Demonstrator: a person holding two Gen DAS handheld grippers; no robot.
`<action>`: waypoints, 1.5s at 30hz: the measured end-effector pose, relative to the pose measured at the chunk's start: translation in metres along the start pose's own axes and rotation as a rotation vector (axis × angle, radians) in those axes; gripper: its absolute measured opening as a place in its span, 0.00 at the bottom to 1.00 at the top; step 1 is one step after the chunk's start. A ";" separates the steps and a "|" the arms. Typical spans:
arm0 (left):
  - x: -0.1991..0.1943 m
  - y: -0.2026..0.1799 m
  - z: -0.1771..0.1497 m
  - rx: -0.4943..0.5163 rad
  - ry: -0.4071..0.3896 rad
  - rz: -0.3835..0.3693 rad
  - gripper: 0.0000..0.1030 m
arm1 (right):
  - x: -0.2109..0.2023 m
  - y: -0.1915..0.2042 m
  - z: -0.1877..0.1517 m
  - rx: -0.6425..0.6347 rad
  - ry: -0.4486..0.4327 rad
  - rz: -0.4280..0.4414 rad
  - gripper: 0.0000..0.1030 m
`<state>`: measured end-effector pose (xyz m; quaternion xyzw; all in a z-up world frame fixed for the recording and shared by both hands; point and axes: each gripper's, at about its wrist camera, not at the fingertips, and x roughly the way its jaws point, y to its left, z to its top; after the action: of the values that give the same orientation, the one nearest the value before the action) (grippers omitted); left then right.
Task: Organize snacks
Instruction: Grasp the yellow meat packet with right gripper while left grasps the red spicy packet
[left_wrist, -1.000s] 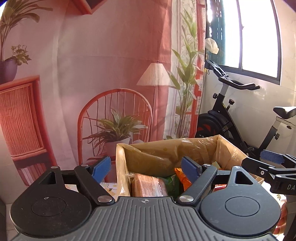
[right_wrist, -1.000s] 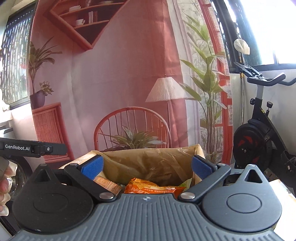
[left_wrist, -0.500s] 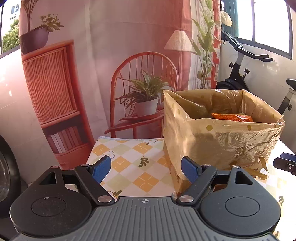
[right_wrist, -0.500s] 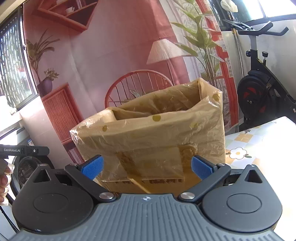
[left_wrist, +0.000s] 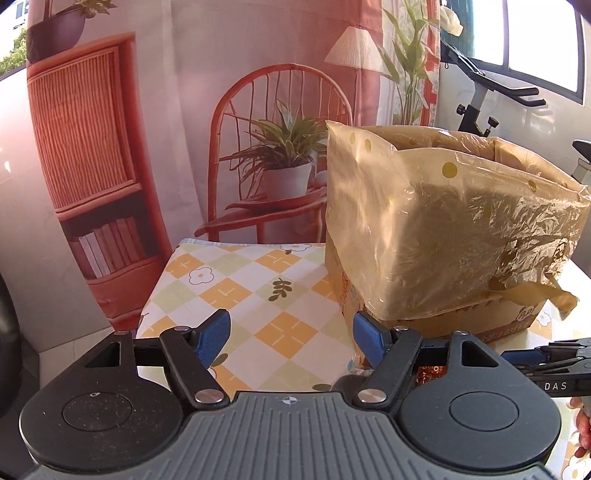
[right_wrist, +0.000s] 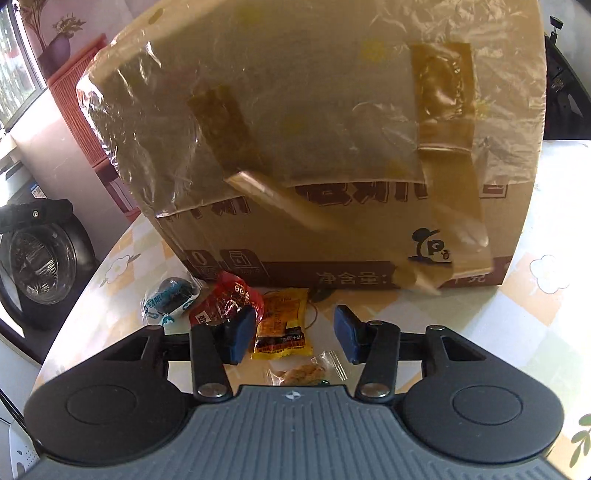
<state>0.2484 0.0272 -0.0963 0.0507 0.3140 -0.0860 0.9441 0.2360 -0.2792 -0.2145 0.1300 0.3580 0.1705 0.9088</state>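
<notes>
On the checked surface (right_wrist: 532, 306), a cardboard box (right_wrist: 369, 236) is standing with a yellowish plastic bag (right_wrist: 295, 103) lining it and folding down over its outer walls, held with strips of tape. Just in front of the box, four small snacks are lying close together: a blue-and-white wrapped snack (right_wrist: 168, 299) at the left, a red packet (right_wrist: 225, 301) beside it, a yellow-orange packet (right_wrist: 282, 321) next, and a clear wrapper with a golden-brown snack (right_wrist: 301, 373) nearest the camera. The right hand-held gripper (right_wrist: 293, 334) is hovering low over these, its jaws having just been closing; they are standing partly spread, with the yellow-orange packet showing between the blue pads and neither pad pressing on it. Its left pad is overlapping the red packet in the view; contact cannot be told.

From the left wrist view, the left hand-held gripper (left_wrist: 290, 338) is pointing at bare surface (left_wrist: 236, 291) beside the box (left_wrist: 424, 325), its jaws having just been closing somewhat yet standing wide with nothing between them. The right hand-held gripper (left_wrist: 543, 356) is showing at the right edge, with the person's fingers (left_wrist: 583, 432) below it.
</notes>
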 end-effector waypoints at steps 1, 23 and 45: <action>0.003 -0.002 -0.001 0.007 0.004 -0.010 0.68 | 0.004 0.002 0.003 -0.010 0.004 -0.005 0.49; 0.039 -0.049 -0.044 0.043 0.113 -0.189 0.47 | 0.028 0.013 -0.005 -0.247 0.093 -0.009 0.35; 0.094 -0.105 -0.063 0.129 0.202 -0.207 0.49 | 0.005 -0.016 -0.028 -0.262 0.029 -0.007 0.34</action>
<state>0.2651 -0.0790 -0.2072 0.0872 0.4048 -0.1974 0.8886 0.2235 -0.2882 -0.2427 0.0065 0.3461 0.2145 0.9133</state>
